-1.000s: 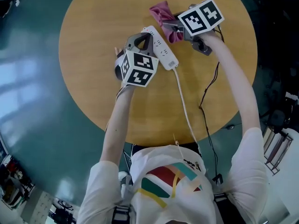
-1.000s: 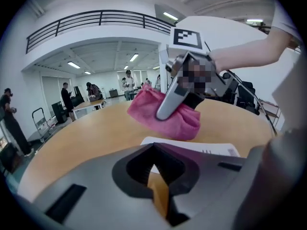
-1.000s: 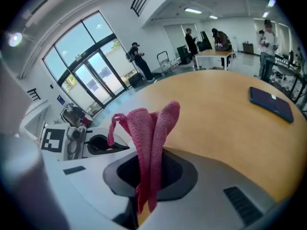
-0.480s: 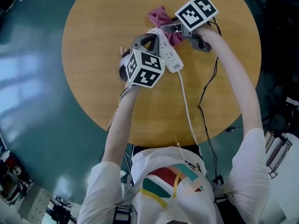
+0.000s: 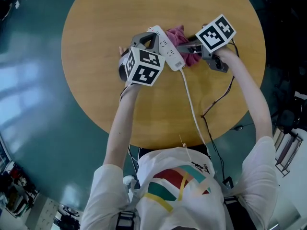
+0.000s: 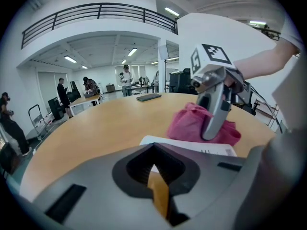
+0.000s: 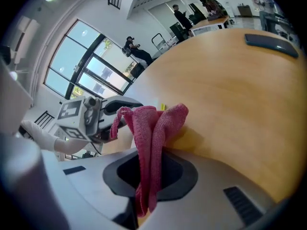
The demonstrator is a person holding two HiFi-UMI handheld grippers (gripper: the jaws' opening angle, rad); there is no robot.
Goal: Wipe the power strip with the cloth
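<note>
A white power strip (image 5: 165, 49) lies on the round wooden table (image 5: 96, 42), its white cord (image 5: 190, 107) running toward the person. My left gripper (image 5: 149, 36) is shut with nothing between its jaws, its tip resting at the strip's left edge; in the left gripper view the strip (image 6: 192, 146) shows just beyond the closed jaws. My right gripper (image 5: 182, 46) is shut on a pink cloth (image 5: 178, 34), which lies bunched against the strip's right side near the cord end. In the right gripper view the cloth (image 7: 151, 128) hangs from the jaws of the right gripper (image 7: 148, 176).
A black cable (image 5: 217, 87) trails from the right gripper over the table's near right edge. A flat dark device (image 7: 268, 39) lies on the table's far side. Beyond the table are teal floor, other desks and several people far off.
The right gripper has carried the cloth from beyond the strip's far end toward the person, to the strip's right side near the cord end. The left gripper has stayed put.
</note>
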